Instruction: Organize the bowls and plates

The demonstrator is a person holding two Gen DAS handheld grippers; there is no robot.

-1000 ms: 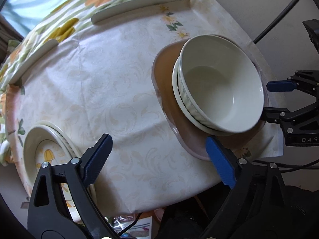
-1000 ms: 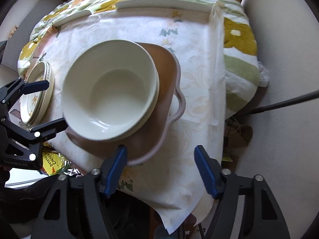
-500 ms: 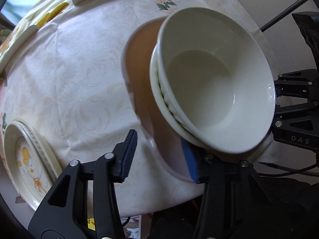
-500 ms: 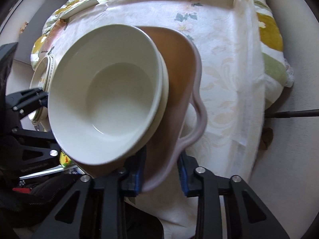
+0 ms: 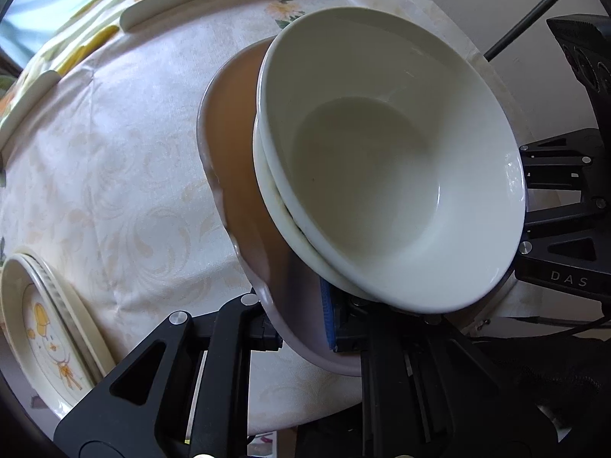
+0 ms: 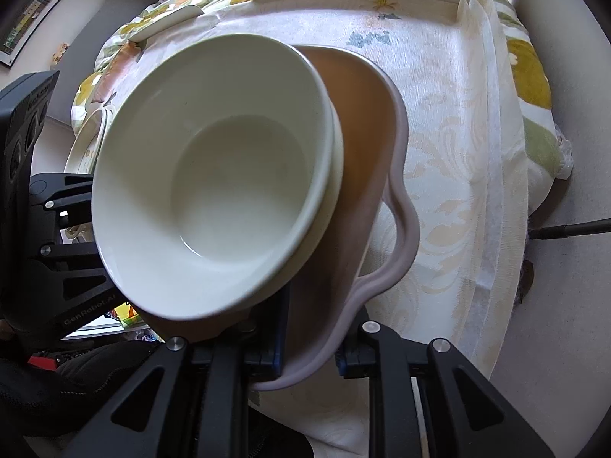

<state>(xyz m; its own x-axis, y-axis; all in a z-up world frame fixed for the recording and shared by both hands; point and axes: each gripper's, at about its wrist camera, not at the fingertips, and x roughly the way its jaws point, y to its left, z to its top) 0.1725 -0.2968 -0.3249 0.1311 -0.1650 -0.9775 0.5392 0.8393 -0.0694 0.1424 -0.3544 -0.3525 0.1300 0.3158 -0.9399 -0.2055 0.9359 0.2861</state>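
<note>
Two nested white ceramic bowls (image 5: 382,160) are sitting on a brown tray with a pale mauve rim (image 6: 397,198), on the cream floral tablecloth (image 5: 114,191). Left gripper (image 5: 301,324) is clenching the tray's near edge. Right gripper (image 6: 309,347) is closing, pads pinching the rim beside the tray's handle. Stacked illustrated plates (image 5: 46,328) are lying left of the tray.
</note>
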